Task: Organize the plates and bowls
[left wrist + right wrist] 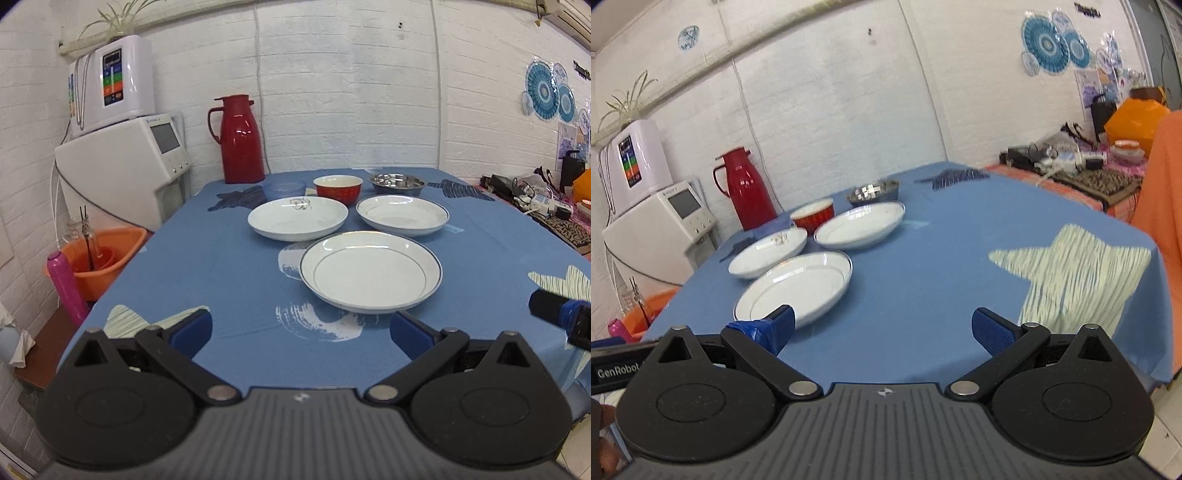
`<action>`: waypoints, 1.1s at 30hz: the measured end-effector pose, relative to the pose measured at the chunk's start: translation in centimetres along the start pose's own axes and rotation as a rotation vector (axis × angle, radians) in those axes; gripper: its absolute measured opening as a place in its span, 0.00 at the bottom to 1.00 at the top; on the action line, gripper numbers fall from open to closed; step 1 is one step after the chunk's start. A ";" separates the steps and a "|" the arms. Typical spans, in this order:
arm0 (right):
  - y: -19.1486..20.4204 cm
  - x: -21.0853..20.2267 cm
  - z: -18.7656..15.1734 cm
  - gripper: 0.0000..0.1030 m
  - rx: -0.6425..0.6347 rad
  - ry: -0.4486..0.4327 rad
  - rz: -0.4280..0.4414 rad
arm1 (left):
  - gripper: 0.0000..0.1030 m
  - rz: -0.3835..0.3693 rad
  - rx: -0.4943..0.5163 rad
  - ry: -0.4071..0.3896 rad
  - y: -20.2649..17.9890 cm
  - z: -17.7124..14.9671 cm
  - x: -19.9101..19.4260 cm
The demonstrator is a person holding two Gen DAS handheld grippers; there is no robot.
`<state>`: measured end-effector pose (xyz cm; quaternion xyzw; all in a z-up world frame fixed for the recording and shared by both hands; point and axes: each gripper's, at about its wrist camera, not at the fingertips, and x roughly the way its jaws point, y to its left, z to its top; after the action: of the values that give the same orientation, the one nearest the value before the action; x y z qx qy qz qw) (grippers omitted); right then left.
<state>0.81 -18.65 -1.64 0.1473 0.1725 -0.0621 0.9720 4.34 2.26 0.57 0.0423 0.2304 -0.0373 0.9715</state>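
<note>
Both tongs, left (301,328) and right (882,326), spread wide, gripping nothing, above blue desk (221,266). Three white plates (371,275) mid-desk; red bowl (338,189), steel bowl (397,184), red flask (240,138) behind. "GenRobot" readable, right view's left edge.

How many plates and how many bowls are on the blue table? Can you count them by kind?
White plates: 3 (nearest plate, drawing plate, blue-rimmed plate)
Red bowl: 1
Metal bowl: 1
Clear blue bowl: 1
Total: 6 dishes; both grippers are empty.
</note>
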 end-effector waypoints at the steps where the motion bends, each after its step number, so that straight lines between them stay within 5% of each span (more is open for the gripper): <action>1: 0.5 0.1 0.6 0.88 -0.034 -0.027 -0.004 | 0.99 -0.016 -0.010 0.003 0.4 0.5 0.3; 5: 2.7 2.1 2.1 0.87 -0.221 -0.029 0.039 | 0.99 -0.024 -0.040 0.022 1.7 2.0 1.9; 9: 3.2 4.7 3.4 0.87 -0.243 0.027 0.126 | 0.99 -0.021 -0.044 0.078 3.2 3.8 4.7; 13: 3.6 10.7 4.9 0.85 -0.286 0.231 0.177 | 0.99 -0.059 -0.025 0.165 4.3 5.5 8.6; 17: 3.5 16.8 6.3 0.85 -0.294 0.415 0.155 | 0.99 -0.125 0.024 0.258 4.6 6.7 13.1; 20: 4.0 19.6 6.9 0.86 -0.334 0.471 0.087 | 0.99 -0.190 0.028 0.343 4.6 7.1 16.4; 24: 4.8 22.4 6.2 0.87 -0.387 0.567 0.018 | 0.99 -0.186 0.057 0.427 4.1 7.0 19.5; 33: 5.4 25.0 5.1 0.88 -0.322 0.668 0.029 | 0.99 -0.203 0.054 0.489 3.4 6.3 22.4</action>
<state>26.68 -16.88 -4.46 0.0070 0.4855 0.0314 0.8736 27.41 3.78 -3.72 0.0526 0.4601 -0.1292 0.8768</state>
